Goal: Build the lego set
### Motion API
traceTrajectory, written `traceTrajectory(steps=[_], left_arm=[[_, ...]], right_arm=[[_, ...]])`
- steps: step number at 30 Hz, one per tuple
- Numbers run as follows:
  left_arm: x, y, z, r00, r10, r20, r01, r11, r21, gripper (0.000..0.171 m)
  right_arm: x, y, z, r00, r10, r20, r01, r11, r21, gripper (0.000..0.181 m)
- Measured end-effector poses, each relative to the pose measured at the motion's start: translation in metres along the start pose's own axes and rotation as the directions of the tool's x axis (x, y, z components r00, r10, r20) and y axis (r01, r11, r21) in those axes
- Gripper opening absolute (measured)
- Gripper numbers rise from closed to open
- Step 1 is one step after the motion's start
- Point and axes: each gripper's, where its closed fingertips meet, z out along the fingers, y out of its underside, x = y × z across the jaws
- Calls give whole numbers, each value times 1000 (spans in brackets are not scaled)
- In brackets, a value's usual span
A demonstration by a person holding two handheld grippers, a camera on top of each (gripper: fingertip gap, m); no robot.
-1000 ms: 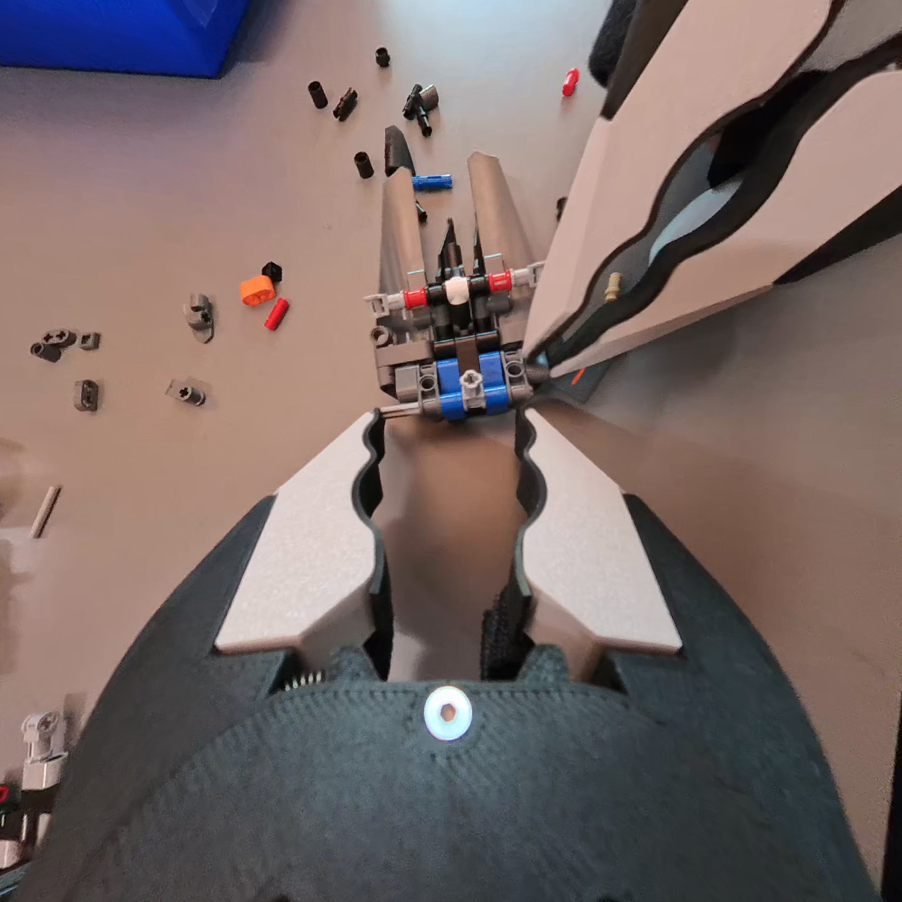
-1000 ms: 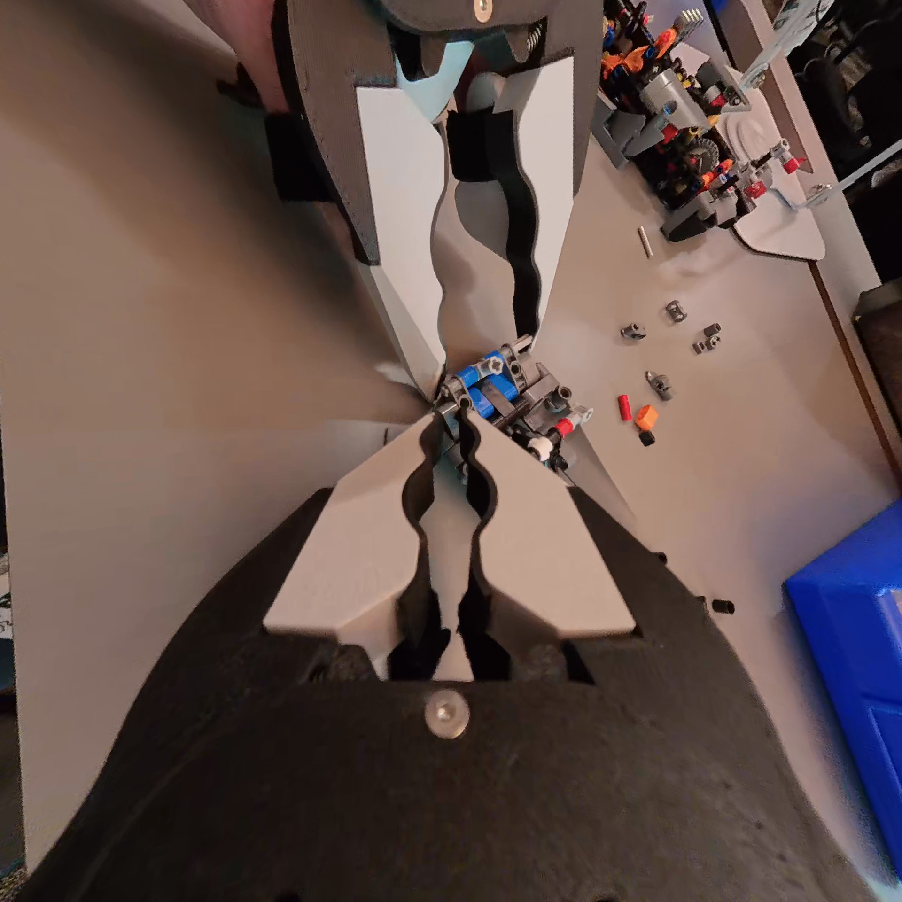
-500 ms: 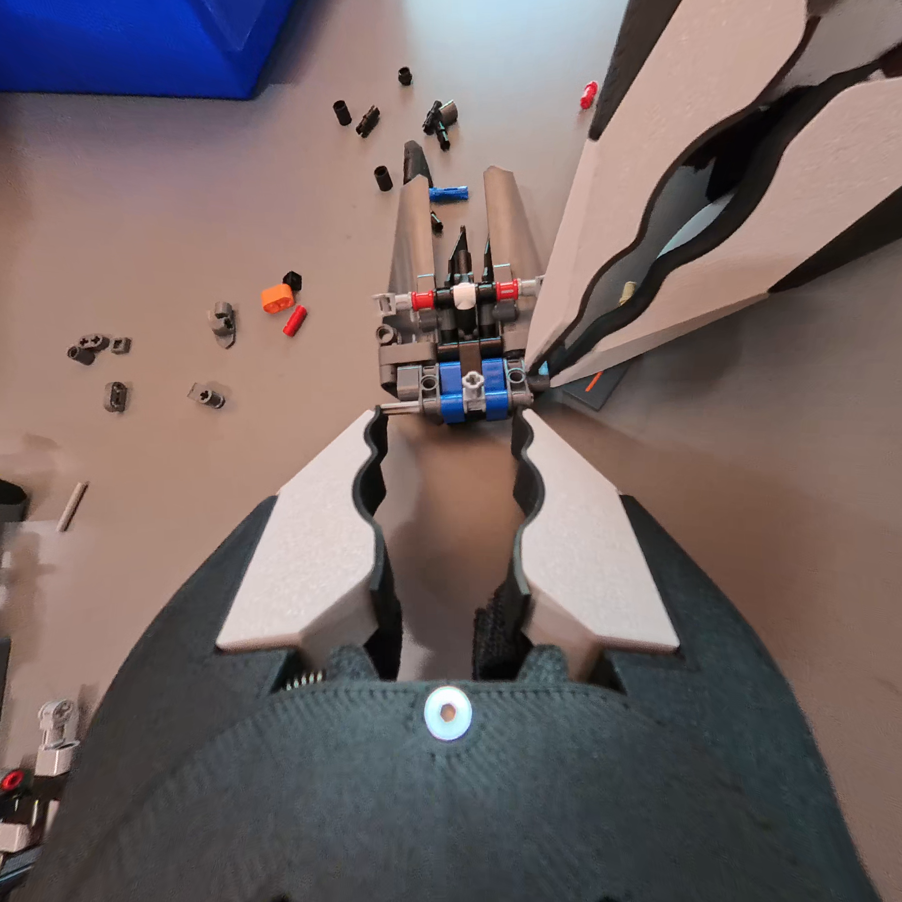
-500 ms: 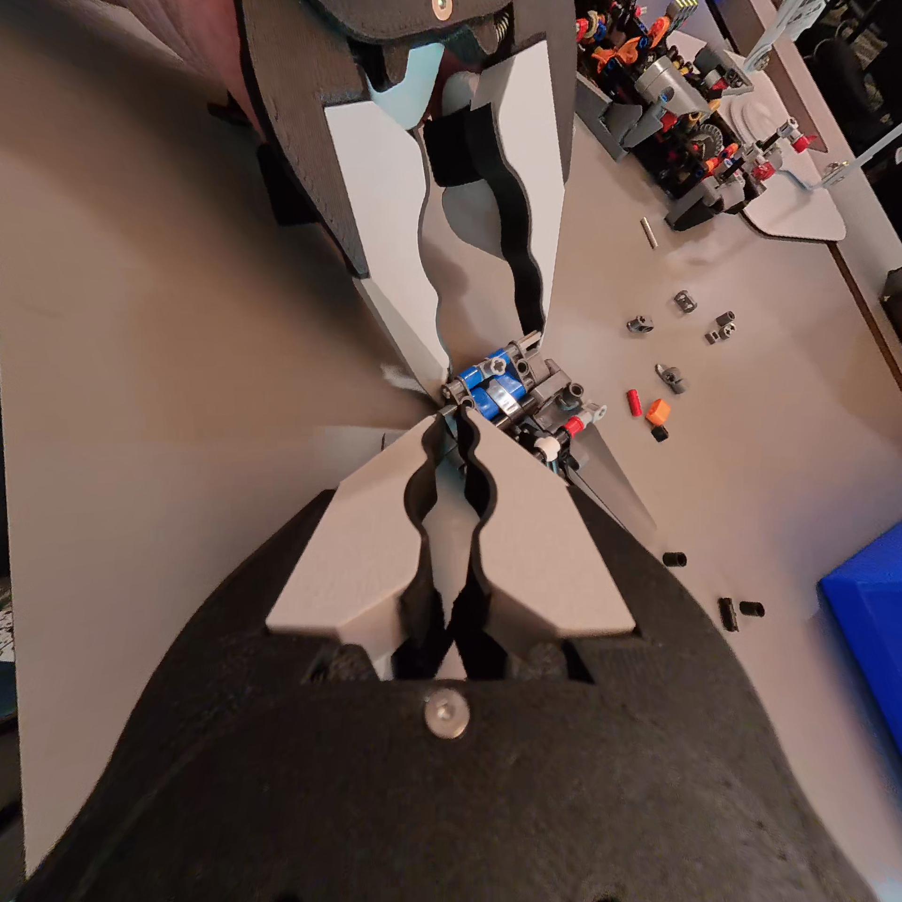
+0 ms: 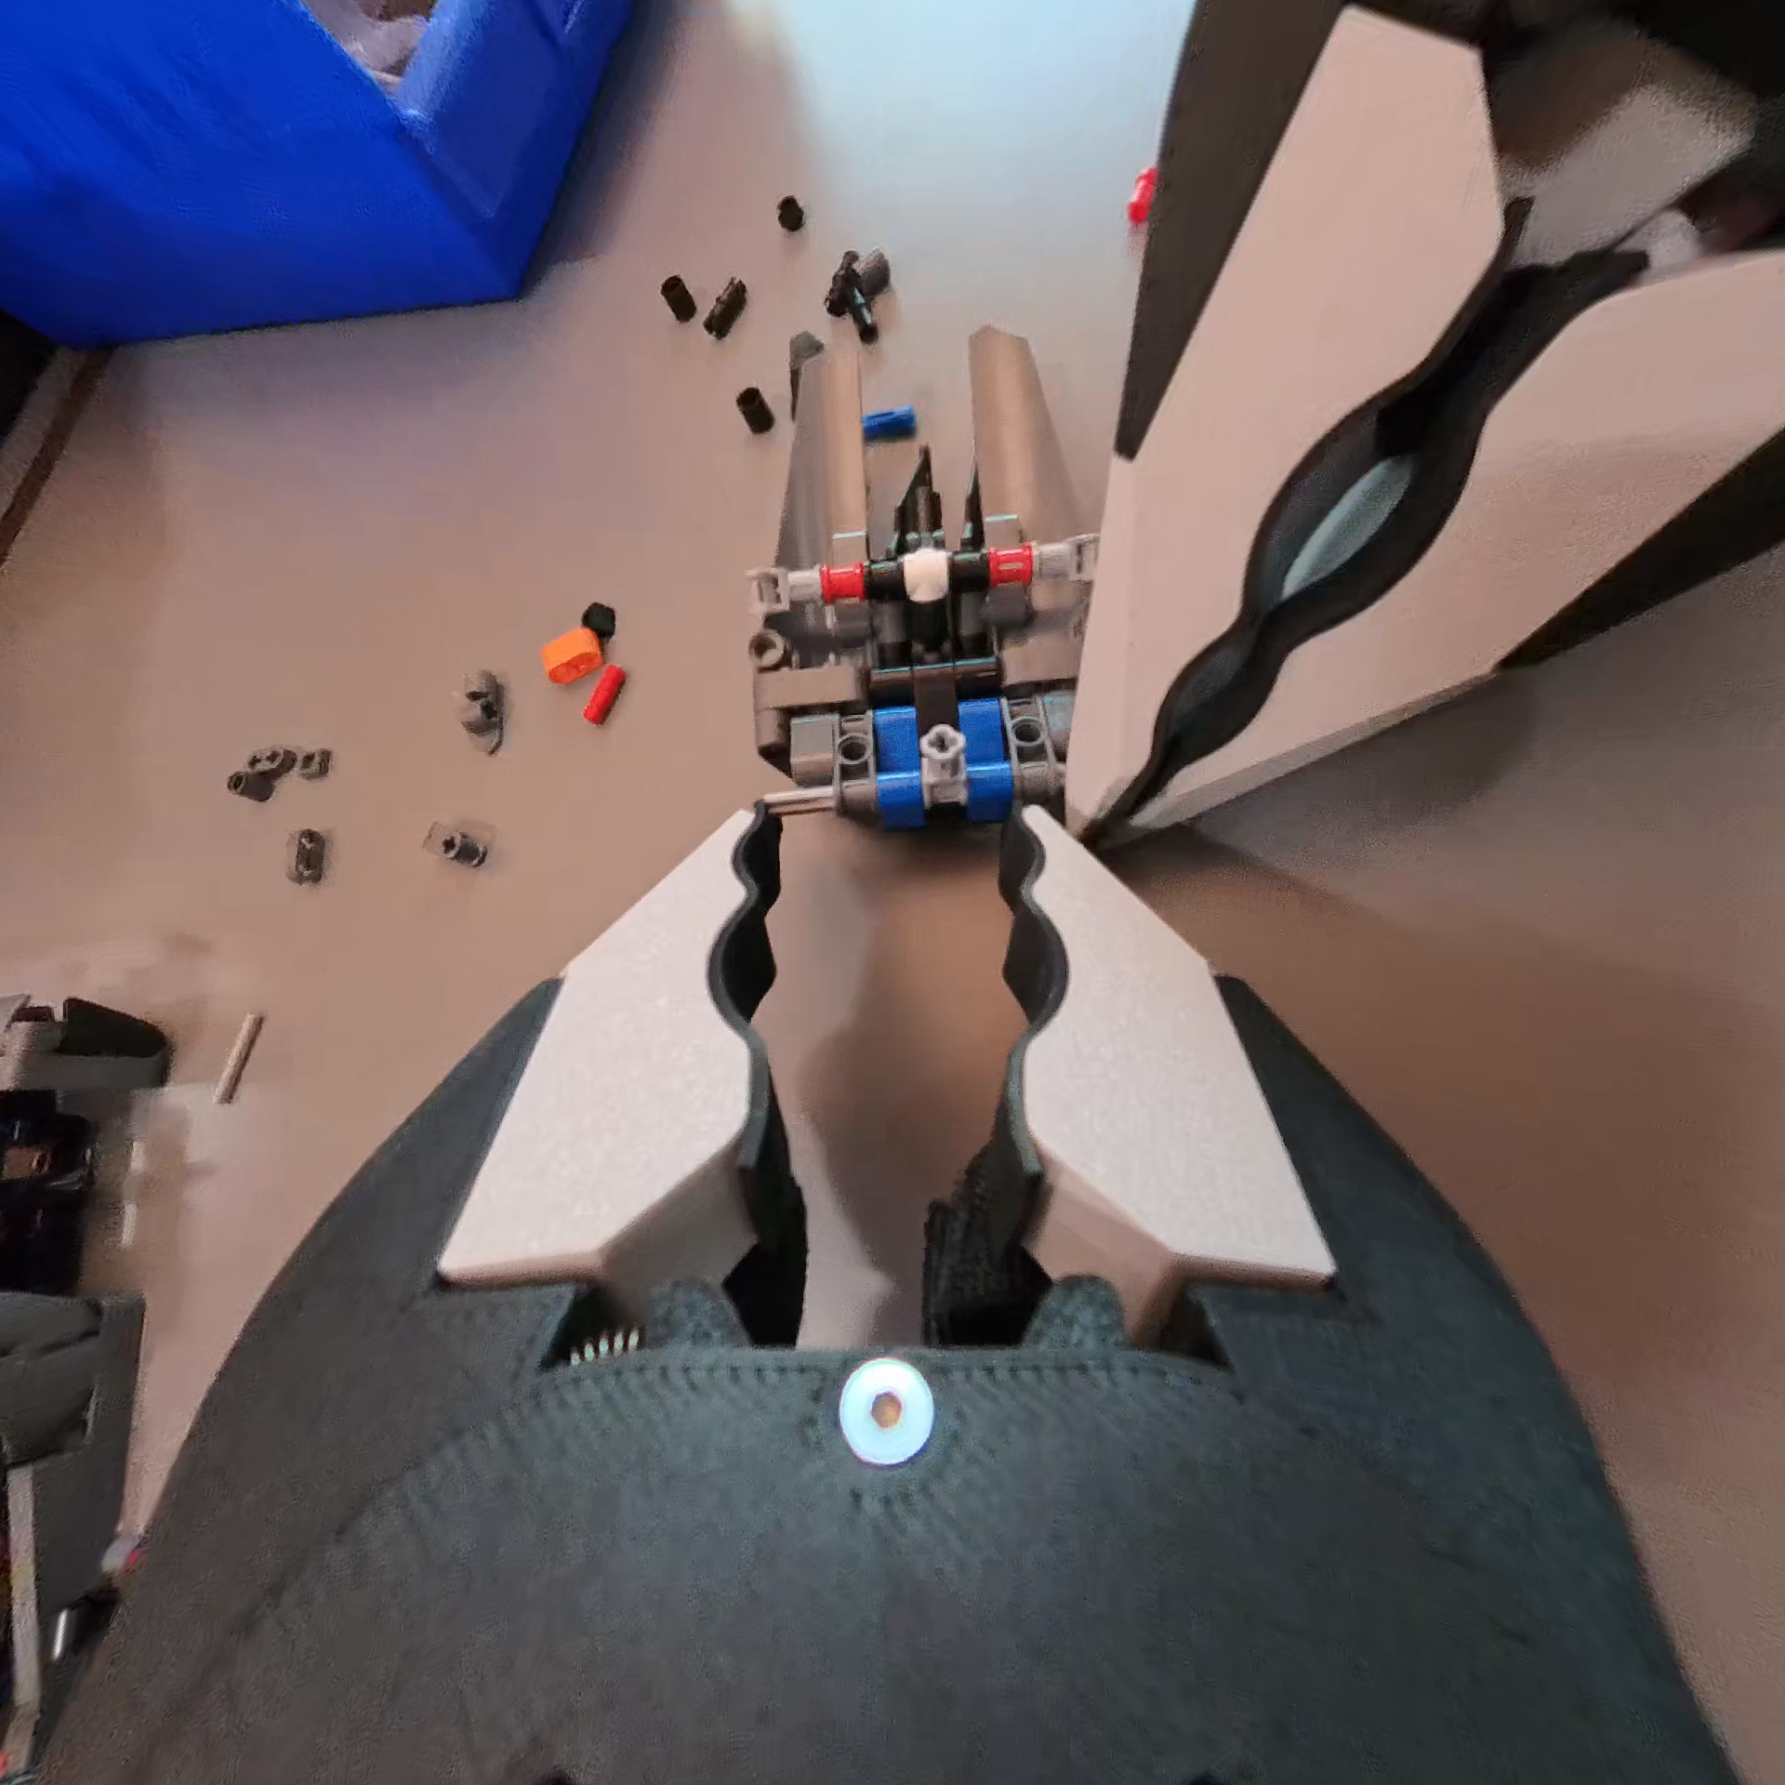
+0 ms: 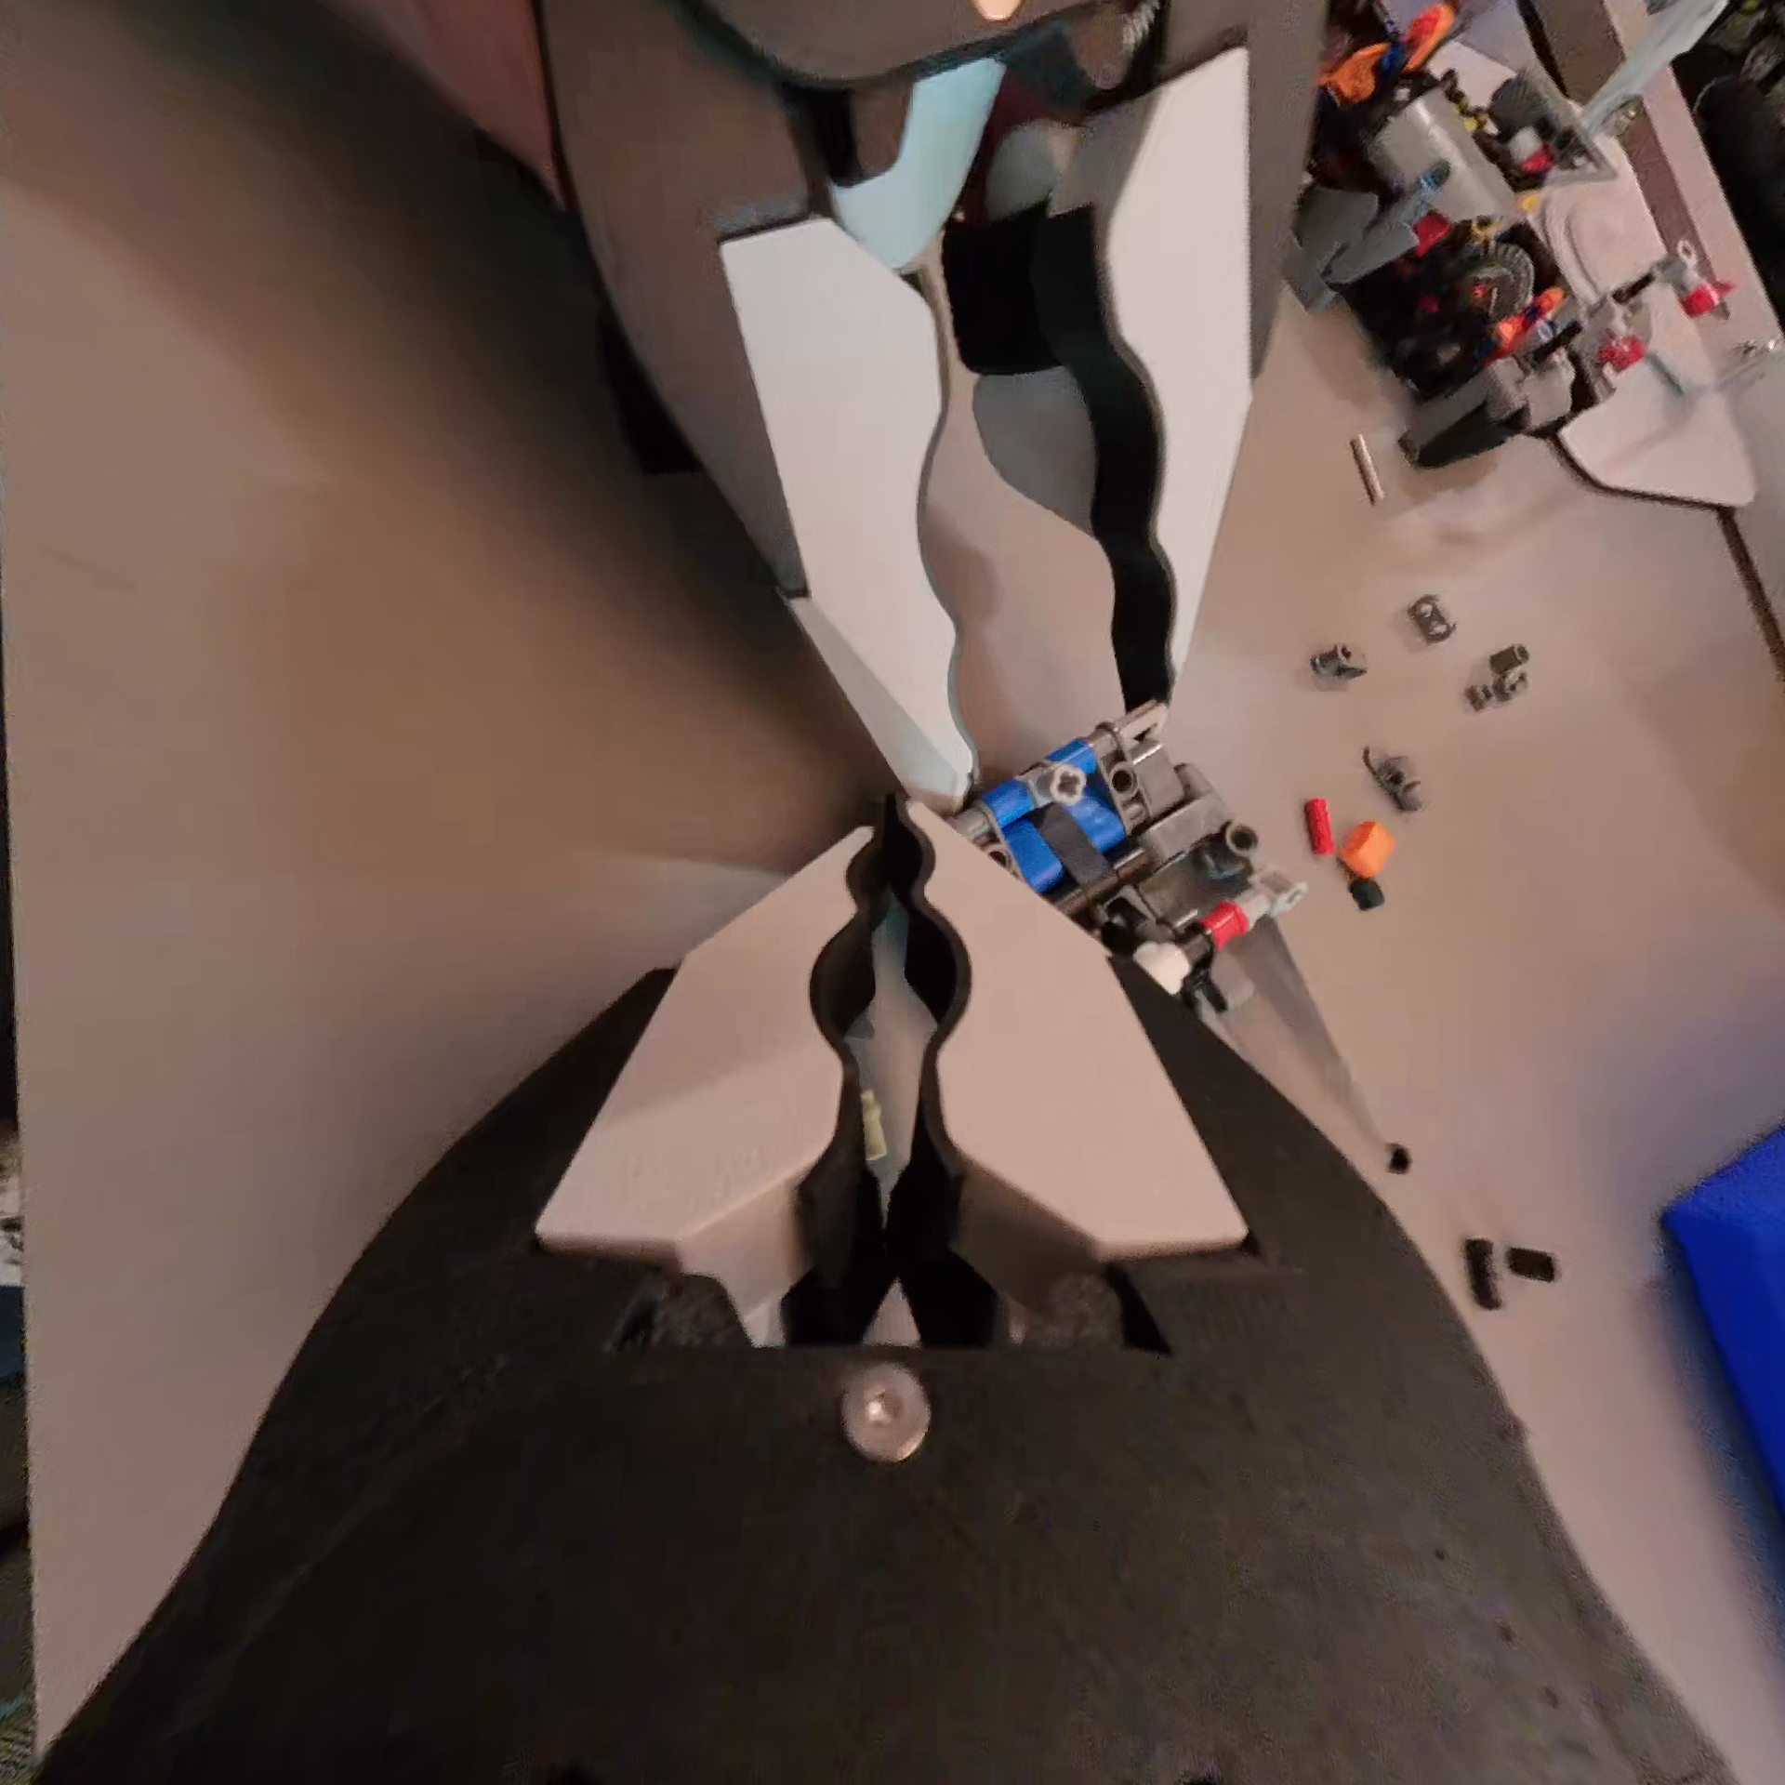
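Left hand-held gripper (image 5: 887, 835) spread wide, holding nothing, tips just short of the grey-blue-black brick model (image 5: 922, 676) on the tan bench (image 5: 338, 502) at 12 o'clock, right hand-held gripper (image 6: 893, 821) pressed together, empty, tips beside model's 3 o'clock corner.

- A plain grey-brown table top (image 5: 290, 502) fills nearly all of both views, smooth and matte.
- A pale glare of light falls on it toward 12 o'clock in the left wrist view.
- A blue bin (image 5: 241, 164) stands at 11 o'clock there.
- The table's brown edge (image 6: 1753, 580) runs at 2 o'clock in the right wrist view, with darkness beyond.
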Motion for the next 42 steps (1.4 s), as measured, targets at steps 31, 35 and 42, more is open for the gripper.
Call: traceTrajectory(steps=[31, 35, 42], left_arm=[[-5, 13, -4, 955, 37, -294, -32, 999, 24, 47], [-5, 13, -4, 954, 32, -299, -26, 999, 25, 47], [-3, 11, -3, 949, 37, -313, -30, 999, 28, 47]], right_arm=[[29, -10, 12, 895, 64, 441, -12, 993, -120, 65], [27, -14, 9, 892, 12, 453, 31, 996, -87, 62], [27, -7, 12, 876, 89, 474, -22, 989, -145, 67]])
